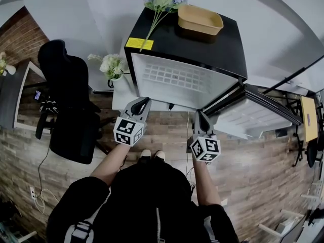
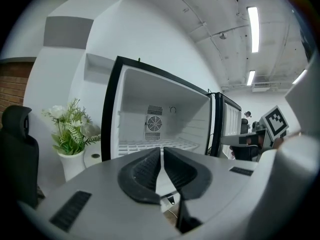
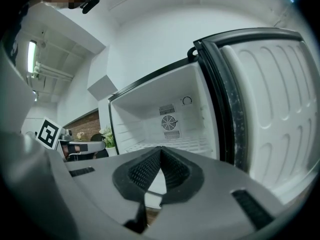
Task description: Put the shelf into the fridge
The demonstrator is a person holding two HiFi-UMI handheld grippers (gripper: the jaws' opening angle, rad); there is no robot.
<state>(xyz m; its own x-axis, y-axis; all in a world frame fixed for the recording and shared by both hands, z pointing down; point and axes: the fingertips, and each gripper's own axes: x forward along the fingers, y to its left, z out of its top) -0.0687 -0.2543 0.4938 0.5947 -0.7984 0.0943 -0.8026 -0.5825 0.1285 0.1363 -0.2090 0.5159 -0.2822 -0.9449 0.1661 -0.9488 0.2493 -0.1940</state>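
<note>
Because the left gripper [image 2: 161, 150] overlaps it, the shelf [image 2: 131, 145] shows partly.

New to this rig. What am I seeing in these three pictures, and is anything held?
No robot: a person holds a two-jaw tool in each hand. The head view, from a camera on the person's head, looks down on the left tool and right tool before an open fridge. The other two cameras ride on the tools and look along their jaws. Both tools are shut and empty. A wire shelf sits inside the fridge; a tan tray and flowers lie on top.
</note>
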